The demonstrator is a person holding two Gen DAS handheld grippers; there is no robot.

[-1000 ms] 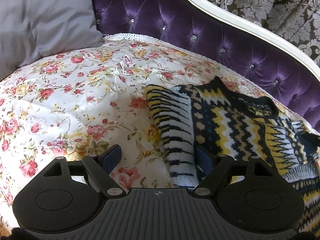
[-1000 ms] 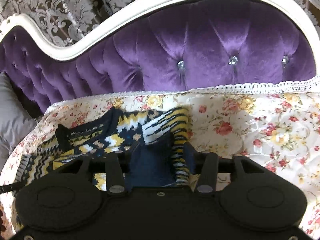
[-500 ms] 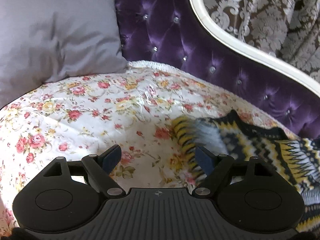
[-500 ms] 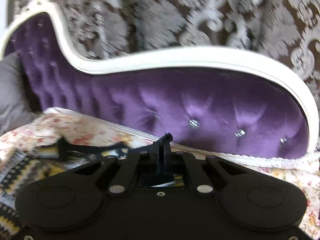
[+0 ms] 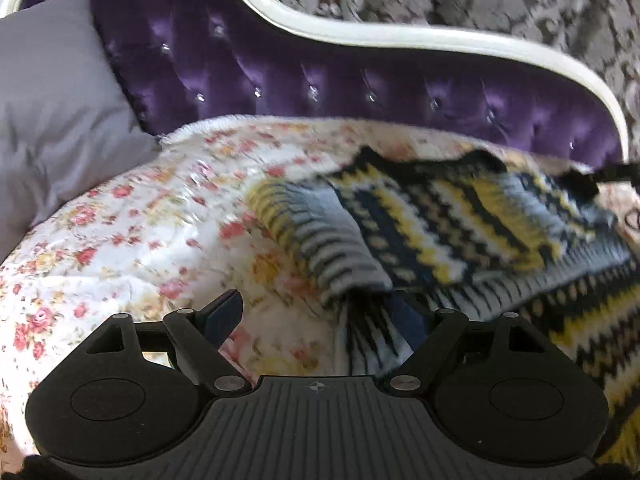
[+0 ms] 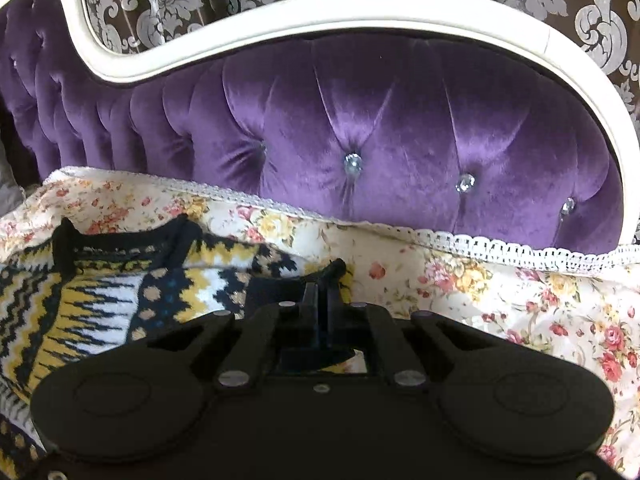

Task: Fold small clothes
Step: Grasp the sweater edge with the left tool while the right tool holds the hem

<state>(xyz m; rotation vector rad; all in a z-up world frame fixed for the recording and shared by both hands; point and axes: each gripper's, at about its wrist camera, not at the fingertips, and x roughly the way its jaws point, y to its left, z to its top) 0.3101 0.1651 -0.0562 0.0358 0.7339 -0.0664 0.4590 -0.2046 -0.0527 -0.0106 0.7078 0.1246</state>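
On floral bedspread [image 5: 132,236], sweater [image 5: 460,232] lies crosswise, collar toward headboard [image 6: 380,132].

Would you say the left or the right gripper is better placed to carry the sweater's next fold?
Probably the right gripper: its jaws are shut on a dark edge of the sweater. The left gripper is open, with only the sleeve lying near one finger.

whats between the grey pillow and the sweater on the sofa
Only bare flowered bedspread lies between the grey pillow and the sweater, seen in the left wrist view.
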